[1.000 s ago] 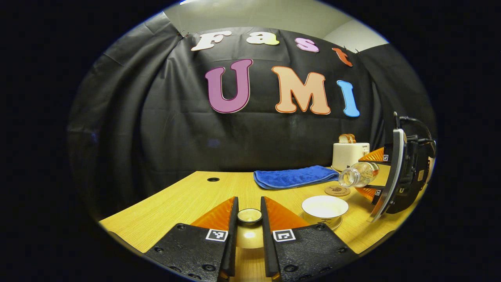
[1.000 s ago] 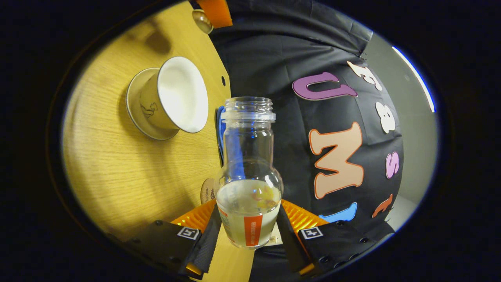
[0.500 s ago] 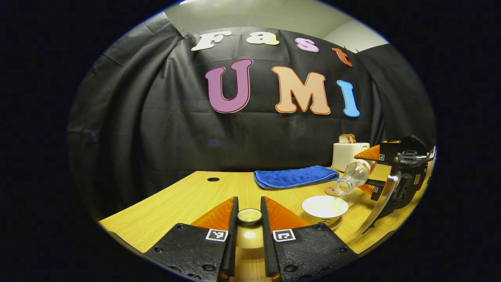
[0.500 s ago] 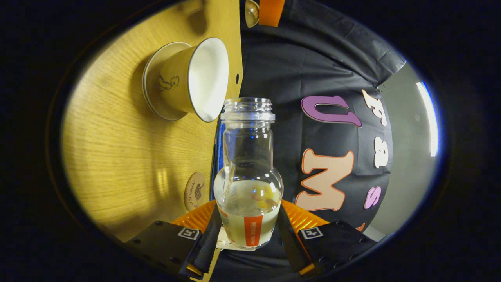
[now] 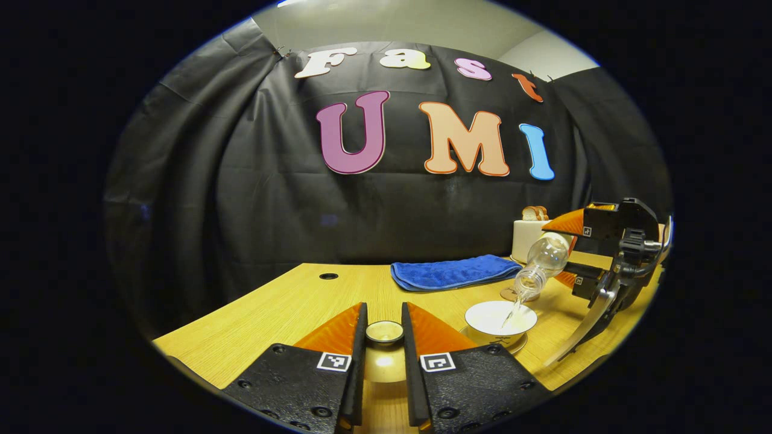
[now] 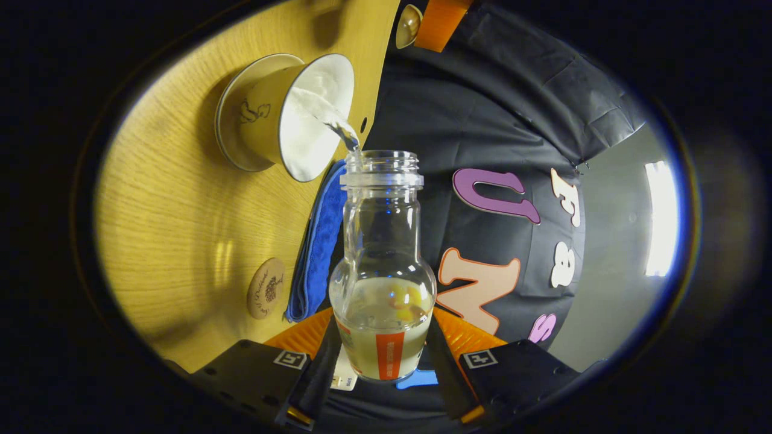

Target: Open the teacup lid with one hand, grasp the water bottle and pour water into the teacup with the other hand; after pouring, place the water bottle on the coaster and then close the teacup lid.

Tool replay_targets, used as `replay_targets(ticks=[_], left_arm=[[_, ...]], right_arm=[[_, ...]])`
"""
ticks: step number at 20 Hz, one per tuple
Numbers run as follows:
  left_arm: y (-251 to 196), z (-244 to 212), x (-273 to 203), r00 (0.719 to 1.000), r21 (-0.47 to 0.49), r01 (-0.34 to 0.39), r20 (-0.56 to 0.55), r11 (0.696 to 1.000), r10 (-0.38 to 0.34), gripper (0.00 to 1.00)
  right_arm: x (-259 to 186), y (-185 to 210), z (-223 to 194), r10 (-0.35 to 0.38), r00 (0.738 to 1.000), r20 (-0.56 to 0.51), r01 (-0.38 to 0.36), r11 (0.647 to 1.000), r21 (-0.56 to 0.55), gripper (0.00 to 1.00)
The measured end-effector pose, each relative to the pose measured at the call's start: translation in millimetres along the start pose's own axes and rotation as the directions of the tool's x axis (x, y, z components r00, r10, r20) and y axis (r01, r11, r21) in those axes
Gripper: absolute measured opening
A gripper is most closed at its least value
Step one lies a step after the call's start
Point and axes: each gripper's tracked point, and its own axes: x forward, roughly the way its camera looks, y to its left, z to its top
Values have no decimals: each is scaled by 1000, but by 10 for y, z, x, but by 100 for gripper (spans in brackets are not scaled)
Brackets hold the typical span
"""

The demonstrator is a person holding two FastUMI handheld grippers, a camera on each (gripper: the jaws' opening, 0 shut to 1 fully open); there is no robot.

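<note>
Blue towel (image 5: 453,272), white teacup (image 5: 500,319), light wood-grain table (image 5: 283,304), orange-striped clear bottle (image 6: 383,283).

R gripper (image 6: 381,367) tips bottle (image 6: 382,265), water streaming into teacup (image 6: 283,114).

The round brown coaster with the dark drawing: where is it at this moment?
In the right gripper view the round brown coaster lies bare on the wooden table, beside the folded blue cloth and apart from the white teacup.

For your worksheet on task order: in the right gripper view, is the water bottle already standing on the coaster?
No. The water bottle is tilted, pouring into the teacup, while the coaster lies bare on the table.
</note>
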Motion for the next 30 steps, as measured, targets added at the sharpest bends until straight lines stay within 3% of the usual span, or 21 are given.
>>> replay_targets(ticks=[10,20,27,30], left_arm=[[-5,5,0,1000,0,0,0,1000,0,27],[-7,9,-2,1000,0,-1,0,1000,1,27],[-8,11,-6,1000,0,1,0,1000,-1,27],[-9,5,-9,1000,0,1,0,1000,-1,27]], right_arm=[[48,-416,-7,-118,992,43,122,987,-105,78],[60,-369,248,-132,986,101,148,972,-183,78],[71,-267,229,-95,992,79,104,988,-114,79],[56,-39,88,-14,1000,26,14,1000,27,76]])
